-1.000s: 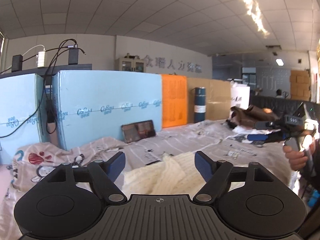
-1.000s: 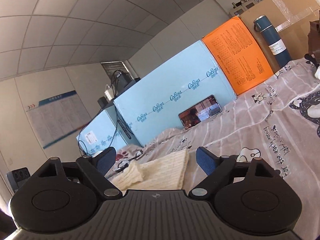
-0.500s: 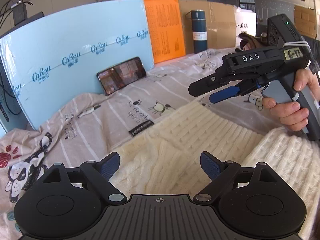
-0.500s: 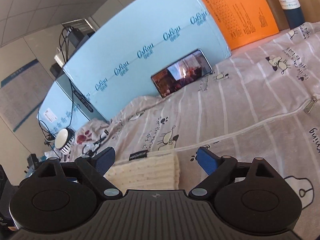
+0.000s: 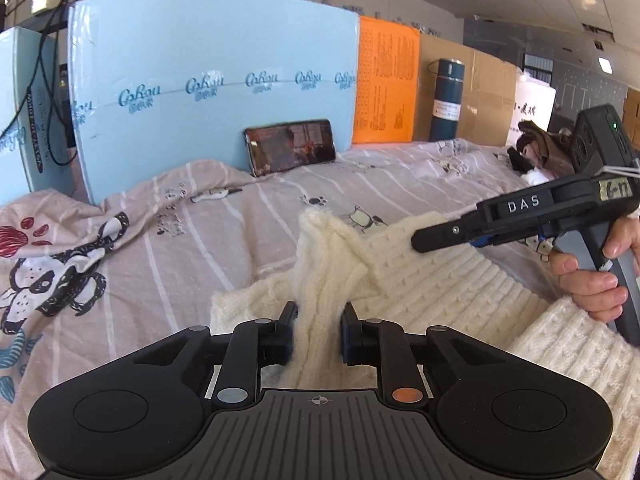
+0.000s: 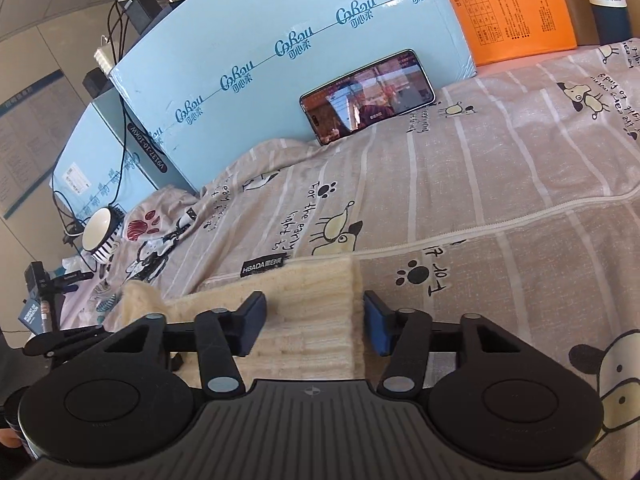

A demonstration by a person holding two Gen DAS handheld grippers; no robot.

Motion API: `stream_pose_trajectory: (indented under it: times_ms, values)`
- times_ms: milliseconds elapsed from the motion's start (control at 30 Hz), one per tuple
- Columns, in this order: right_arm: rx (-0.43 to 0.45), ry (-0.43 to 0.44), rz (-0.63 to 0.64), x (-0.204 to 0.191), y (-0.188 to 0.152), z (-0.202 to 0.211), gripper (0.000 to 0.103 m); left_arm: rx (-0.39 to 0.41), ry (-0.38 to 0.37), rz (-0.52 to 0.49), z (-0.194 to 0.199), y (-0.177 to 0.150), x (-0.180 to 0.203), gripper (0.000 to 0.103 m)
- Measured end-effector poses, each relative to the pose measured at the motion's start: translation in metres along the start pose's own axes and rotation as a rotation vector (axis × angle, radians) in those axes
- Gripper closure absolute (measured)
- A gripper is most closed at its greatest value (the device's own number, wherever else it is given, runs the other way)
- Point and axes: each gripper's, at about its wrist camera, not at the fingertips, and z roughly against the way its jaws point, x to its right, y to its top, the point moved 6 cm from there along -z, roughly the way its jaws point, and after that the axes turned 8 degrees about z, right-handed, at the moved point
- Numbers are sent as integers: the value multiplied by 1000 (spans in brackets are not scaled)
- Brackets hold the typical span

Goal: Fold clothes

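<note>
Two tongs are at work on one cream cable-knit sweater (image 5: pixel 432 276), which lies on a bed covered by a cartoon-print duvet (image 5: pixel 200 232).

Starting at the left: the left tongs (image 5: pixel 316 330) are pressed together on a thick gathered fold of the knit. The fabric bunches between the fingers (image 5: pixel 285 334) and rises ahead of them in a soft ridge, so it is lifted off the bed here, while the rest of the sweater spreads away to the right of these tongs.

Further right, the right tongs (image 6: pixel 312 322) are spread, straddling a flat ribbed edge of the sweater (image 6: pixel 308 304) without pinching it; one finger (image 6: pixel 250 322) rests over the knit, the other sits just beside the edge above the duvet (image 6: pixel 480 184). A hand (image 5: pixel 592 276) holds their handle.

By the look of it, the sweater is soft, bulky and fairly light, with no stiffness: it will sag and stretch wherever it hangs unsupported. The chunky knit should grip well and not slip, but a pinch on too little fabric may pull a single layer loose. Good holds would be firm edges such as the ribbed hem, a shoulder seam or a cuff, taking the full thickness.

Beyond the tongs, a phone (image 5: pixel 291 146) leans against a blue foam board (image 5: pixel 216 60).
</note>
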Motion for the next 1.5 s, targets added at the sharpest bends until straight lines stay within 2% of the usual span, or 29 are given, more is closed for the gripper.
stream_pose_trajectory:
  times_ms: [100, 167, 300, 433, 567, 700, 800, 933, 1167, 1267, 1333, 1400, 1500]
  values:
    - [57, 14, 9, -1, 1, 12, 82, 93, 14, 30, 18, 9, -6, 86]
    - [103, 18, 27, -4, 3, 22, 87, 160, 26, 35, 32, 20, -9, 86]
    - [199, 16, 62, -9, 8, 45, 89, 262, 42, 31, 53, 42, -15, 88]
    - [314, -58, 64, -1, 16, 73, 90, 349, 51, 29, 69, 62, -19, 89]
    - [389, -134, 24, 18, 26, 98, 90, 348, -7, 32, 56, 73, -14, 89]
    - [434, -212, 6, 36, 37, 119, 90, 312, -90, 38, 32, 83, -4, 89]
    - [467, -271, -8, 50, 46, 135, 91, 287, -116, 37, 10, 88, 2, 89]
    - [479, -330, -34, 69, 54, 144, 91, 245, -105, 73, -22, 92, 0, 89]
    - [382, -389, -83, 101, 43, 112, 91, 126, -38, 122, -70, 81, -17, 87]
    - [360, -391, -121, 110, 38, 103, 91, 68, 4, 120, -81, 75, -27, 82]
    - [347, -396, -132, 112, 36, 101, 88, 64, 33, 135, -82, 76, -33, 71]
    - [355, -414, -122, 111, 36, 106, 87, 66, 44, 146, -77, 78, -39, 39]
    - [382, -429, -101, 107, 36, 123, 59, 78, 36, 159, -62, 81, -45, 31]
